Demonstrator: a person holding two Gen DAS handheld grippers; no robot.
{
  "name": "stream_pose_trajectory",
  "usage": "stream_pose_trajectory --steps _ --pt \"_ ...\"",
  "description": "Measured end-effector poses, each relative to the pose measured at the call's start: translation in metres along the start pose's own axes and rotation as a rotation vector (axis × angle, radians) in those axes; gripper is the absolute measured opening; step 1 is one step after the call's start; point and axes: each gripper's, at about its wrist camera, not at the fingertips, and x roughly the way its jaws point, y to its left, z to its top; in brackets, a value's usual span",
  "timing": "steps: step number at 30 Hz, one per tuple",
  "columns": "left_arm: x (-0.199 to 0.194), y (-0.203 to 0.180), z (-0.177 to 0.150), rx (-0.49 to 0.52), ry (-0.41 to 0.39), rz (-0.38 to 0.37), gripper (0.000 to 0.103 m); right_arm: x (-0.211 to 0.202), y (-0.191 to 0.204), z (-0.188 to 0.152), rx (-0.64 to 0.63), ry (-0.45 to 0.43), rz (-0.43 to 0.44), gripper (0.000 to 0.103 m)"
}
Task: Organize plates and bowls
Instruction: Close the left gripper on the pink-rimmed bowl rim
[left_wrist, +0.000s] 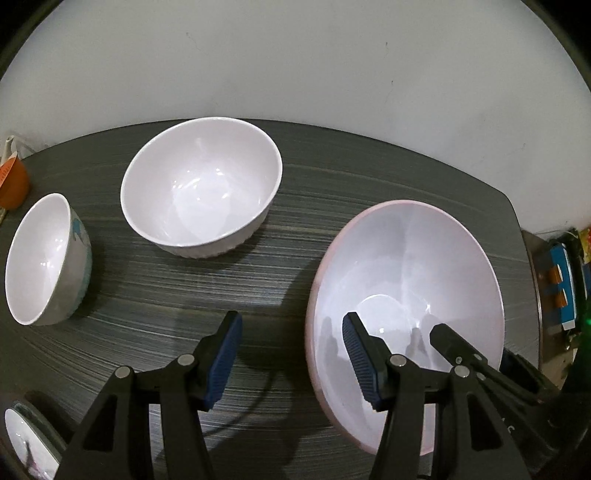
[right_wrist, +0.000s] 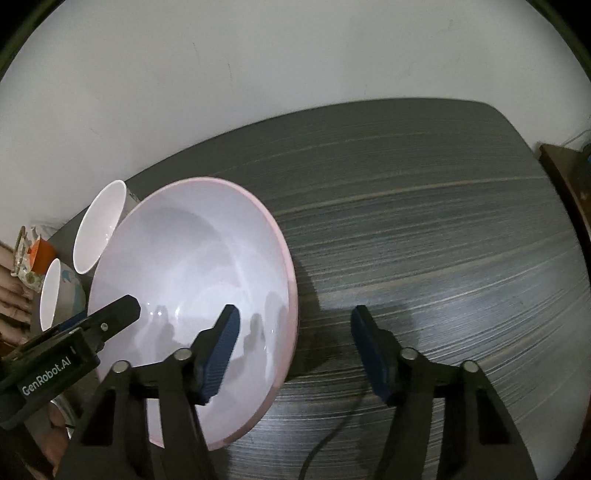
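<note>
A: Big pink-rimmed bowl (left_wrist: 406, 280) upright on the dark striped worktop (left_wrist: 295, 206), near its right end. Left gripper (left_wrist: 291, 354) straddling the left rim, one pad inside, one outside, jaws about half wide, pressing on nothing.

B: Right gripper (right_wrist: 295, 354) astride the opposite rim the same way, jaws roughly half wide, no visible pressure on the wall.

A: Around it?

B: Plain white bowl (left_wrist: 201, 186) behind, well apart. Smaller patterned bowl (left_wrist: 48, 258) further left. Orange cup (left_wrist: 13, 184) at the far left edge. Part of another dish (left_wrist: 26, 443) at lower left.
</note>
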Motion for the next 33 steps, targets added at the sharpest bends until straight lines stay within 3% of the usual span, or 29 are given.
stream_pose_trajectory --steps 5,7,11,13,15,19,33 --pt "0.005 0.000 -0.002 -0.001 0.001 -0.005 0.057 0.006 -0.003 -0.004 0.032 0.014 0.005 0.051" --pt "0.008 -0.003 -0.004 0.002 0.006 -0.010 0.040 0.007 -0.002 -0.004 0.028 0.014 0.008 0.049" --pt "0.013 -0.004 -0.006 -0.001 0.026 -0.026 0.029 0.009 -0.002 -0.007 0.026 0.024 0.010 0.038" --pt "0.012 -0.003 -0.009 0.001 0.026 -0.042 0.019 0.008 -0.004 -0.009 0.024 0.024 0.007 0.037" --pt "0.011 -0.002 -0.011 0.000 0.028 -0.064 0.017 0.007 -0.001 -0.008 0.022 0.023 0.016 0.034" --pt "0.006 -0.001 -0.017 0.000 0.028 -0.068 0.016 0.001 -0.004 -0.015 0.002 0.024 0.041 0.019" --pt "-0.042 0.006 -0.046 -0.010 -0.002 -0.076 0.016 -0.029 0.004 -0.035 -0.003 0.025 0.043 0.019"
